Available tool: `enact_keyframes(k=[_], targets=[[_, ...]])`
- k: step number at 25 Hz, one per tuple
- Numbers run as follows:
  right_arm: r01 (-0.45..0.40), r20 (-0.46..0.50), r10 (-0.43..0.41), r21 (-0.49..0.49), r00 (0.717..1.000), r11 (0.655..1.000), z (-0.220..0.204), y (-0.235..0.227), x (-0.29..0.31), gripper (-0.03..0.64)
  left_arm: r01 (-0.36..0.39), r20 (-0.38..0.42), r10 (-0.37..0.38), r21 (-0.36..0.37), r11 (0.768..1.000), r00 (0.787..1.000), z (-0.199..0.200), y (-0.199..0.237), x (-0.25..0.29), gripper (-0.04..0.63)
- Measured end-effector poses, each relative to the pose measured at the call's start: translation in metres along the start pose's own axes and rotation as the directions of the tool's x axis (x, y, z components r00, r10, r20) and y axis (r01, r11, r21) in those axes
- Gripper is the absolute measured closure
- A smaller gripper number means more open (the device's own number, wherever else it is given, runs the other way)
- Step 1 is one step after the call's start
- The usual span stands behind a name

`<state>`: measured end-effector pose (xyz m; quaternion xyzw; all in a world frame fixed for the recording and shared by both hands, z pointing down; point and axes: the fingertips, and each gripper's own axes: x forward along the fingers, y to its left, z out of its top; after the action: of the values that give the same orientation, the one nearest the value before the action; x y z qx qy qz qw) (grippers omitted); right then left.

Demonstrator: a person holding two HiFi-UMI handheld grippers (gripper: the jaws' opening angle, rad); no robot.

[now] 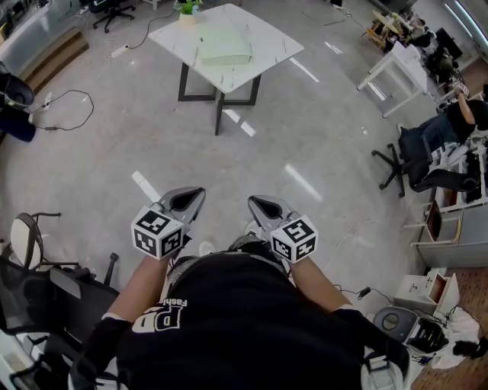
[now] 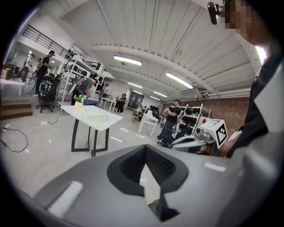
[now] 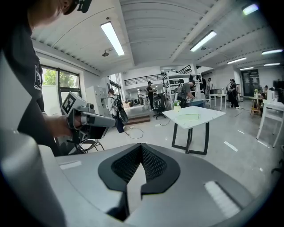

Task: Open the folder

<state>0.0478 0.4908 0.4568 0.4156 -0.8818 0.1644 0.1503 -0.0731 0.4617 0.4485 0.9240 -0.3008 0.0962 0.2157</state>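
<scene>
A pale green folder (image 1: 224, 47) lies closed on a white marble-top table (image 1: 268, 46) far ahead across the floor. It also shows as a flat green slab in the left gripper view (image 2: 96, 118) and the right gripper view (image 3: 190, 116). I hold both grippers close to my body, well short of the table. My left gripper (image 1: 198, 192) has its jaws together with nothing between them, and my right gripper (image 1: 253, 201) is shut and empty too. Each gripper's camera sees the other one: the right gripper (image 2: 195, 141) and the left gripper (image 3: 104, 120).
A small potted plant (image 1: 187, 9) stands at the table's far corner. Cables (image 1: 72, 107) trail on the floor at the left. Office chairs (image 1: 427, 171) with a seated person, desks (image 1: 396, 72) and shelves stand at the right. A black chair (image 1: 46, 305) is close at my left.
</scene>
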Motion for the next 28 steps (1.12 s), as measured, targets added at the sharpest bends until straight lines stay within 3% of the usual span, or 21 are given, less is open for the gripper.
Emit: enact_keyframes(k=[18, 28], targets=[[-0.028, 0.003, 0.028, 0.058, 1.000, 0.998, 0.003, -0.016, 0.027, 0.618, -0.029, -0.031, 0.028, -0.030, 0.999, 0.999, -0.008, 0.019, 0.008, 0.546], [-0.046, 0.012, 0.046, 0.080, 0.999, 0.996, 0.024, -0.057, 0.055, 0.618, -0.041, -0.061, 0.040, -0.007, 0.999, 0.997, 0.018, 0.046, 0.046, 0.546]])
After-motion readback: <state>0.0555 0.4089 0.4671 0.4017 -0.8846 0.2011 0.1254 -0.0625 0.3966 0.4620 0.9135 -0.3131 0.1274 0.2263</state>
